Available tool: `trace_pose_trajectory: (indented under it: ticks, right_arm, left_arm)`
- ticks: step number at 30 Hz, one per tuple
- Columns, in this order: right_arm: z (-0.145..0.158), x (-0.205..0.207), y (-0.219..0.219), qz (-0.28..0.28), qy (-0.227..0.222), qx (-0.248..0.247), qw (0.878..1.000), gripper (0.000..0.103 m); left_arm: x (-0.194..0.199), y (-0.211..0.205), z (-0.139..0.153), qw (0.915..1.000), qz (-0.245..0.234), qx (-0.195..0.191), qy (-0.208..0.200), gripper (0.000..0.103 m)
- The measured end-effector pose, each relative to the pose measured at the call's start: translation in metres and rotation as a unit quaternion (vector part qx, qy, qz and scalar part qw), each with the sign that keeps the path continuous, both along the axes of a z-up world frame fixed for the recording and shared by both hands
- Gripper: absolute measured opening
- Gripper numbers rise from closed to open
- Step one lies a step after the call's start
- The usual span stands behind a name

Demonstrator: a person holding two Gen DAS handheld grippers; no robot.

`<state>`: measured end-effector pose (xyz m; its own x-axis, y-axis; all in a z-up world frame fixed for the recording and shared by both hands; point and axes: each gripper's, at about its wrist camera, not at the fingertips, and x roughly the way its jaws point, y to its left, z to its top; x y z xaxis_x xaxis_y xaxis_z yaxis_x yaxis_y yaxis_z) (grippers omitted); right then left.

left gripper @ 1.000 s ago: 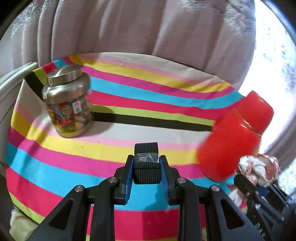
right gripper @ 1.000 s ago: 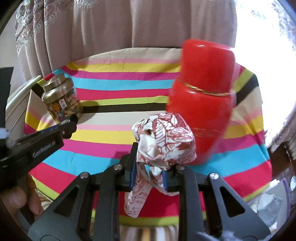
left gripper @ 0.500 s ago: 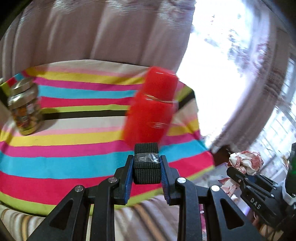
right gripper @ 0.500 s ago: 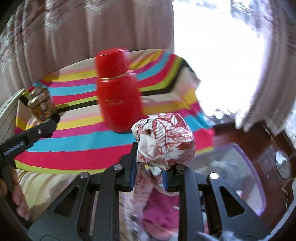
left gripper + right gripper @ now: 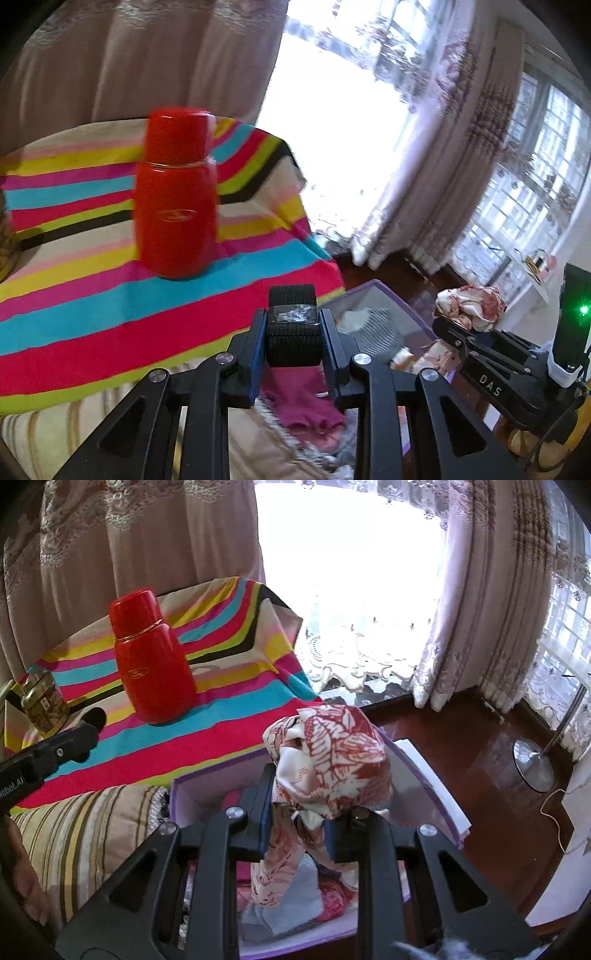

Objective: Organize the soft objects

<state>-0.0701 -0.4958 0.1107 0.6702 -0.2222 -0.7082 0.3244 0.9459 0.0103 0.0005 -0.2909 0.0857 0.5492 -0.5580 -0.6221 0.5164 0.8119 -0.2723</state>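
- I am carrying a rolled black strap [image 5: 293, 334] in my left tool [image 5: 293, 341]; its jaws are standing narrow and pressing on both sides of the roll, so the grip looks firm.
- My right tool [image 5: 299, 819] is holding a bunched leaf-print cloth [image 5: 332, 764]; its jaws have just been opening a little, yet the cloth is sitting between them with a tail hanging down below.
- A second ago both tools were facing the striped worktop [image 5: 207, 716] head on; now they are looking past its right edge, and the red flask [image 5: 149, 657] and the gold jar [image 5: 40, 703] are lying off to the left of my right tool.
- A purple-rimmed box [image 5: 424, 775] is now sitting directly under and ahead of my right tool, with pink and pale fabrics already lying in it.
- In the left wrist view the same box [image 5: 380, 286] is lying just ahead and to the right of the strap, and my right tool with its cloth is showing further right.
- I judge that the carrying is nearly over: the cloth is hanging over the box, so releasing it there seems the next step.
- The strap is not yet above the box opening; I think it needs shifting rightward first.
- The loosening right grip could let the cloth slip early, though it would likely fall inside.
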Motion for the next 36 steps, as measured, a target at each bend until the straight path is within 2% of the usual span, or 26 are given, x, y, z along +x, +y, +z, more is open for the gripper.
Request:
trace_pose_trajectory:
  ticks: [3, 5, 7, 9, 10, 16, 21, 25, 27, 36]
  right_arm:
    - [0.000, -0.002, -0.006, -0.007, 0.005, 0.003, 1.000, 0.030]
    - [0.000, -0.005, -0.008, -0.009, 0.004, 0.005, 1.000, 0.032]
    - [0.001, -0.011, -0.010, -0.012, 0.005, 0.005, 1.000, 0.040]
    - [0.001, -0.012, -0.010, -0.013, 0.006, 0.005, 1.000, 0.050]
    - [0.002, -0.013, -0.010, -0.014, 0.006, 0.003, 1.000, 0.055]
    - [0.004, -0.025, -0.002, -0.023, 0.014, -0.006, 1.000, 0.066]
    - [0.002, -0.039, 0.006, -0.026, 0.025, -0.016, 0.999, 0.072]
    - [-0.007, -0.048, 0.008, -0.030, 0.038, -0.011, 0.999, 0.072]
    - [-0.012, -0.051, 0.009, -0.031, 0.044, -0.010, 0.998, 0.072]
    - [-0.016, -0.053, 0.006, -0.033, 0.049, -0.006, 0.998, 0.072]
  left_arm:
    - [-0.001, -0.015, -0.006, 0.9995, -0.026, -0.008, 0.016, 0.029]
    - [-0.001, -0.021, -0.009, 0.9991, -0.035, -0.007, 0.024, 0.034]
    - [-0.002, -0.025, -0.011, 0.9986, -0.043, -0.004, 0.030, 0.053]
    - [-0.005, -0.022, -0.012, 0.9988, -0.040, -0.005, 0.029, 0.060]
    - [-0.005, -0.021, -0.012, 0.9988, -0.039, -0.004, 0.030, 0.062]
    - [-0.017, -0.001, -0.018, 0.9962, -0.042, -0.021, 0.074, 0.067]
    - [-0.033, 0.020, -0.032, 0.9913, -0.029, -0.031, 0.125, 0.067]
    - [-0.039, 0.029, -0.043, 0.9887, -0.009, -0.018, 0.148, 0.079]
    - [-0.039, 0.030, -0.052, 0.9863, -0.005, -0.012, 0.165, 0.080]
    - [-0.039, 0.022, -0.060, 0.9845, -0.017, -0.001, 0.174, 0.093]
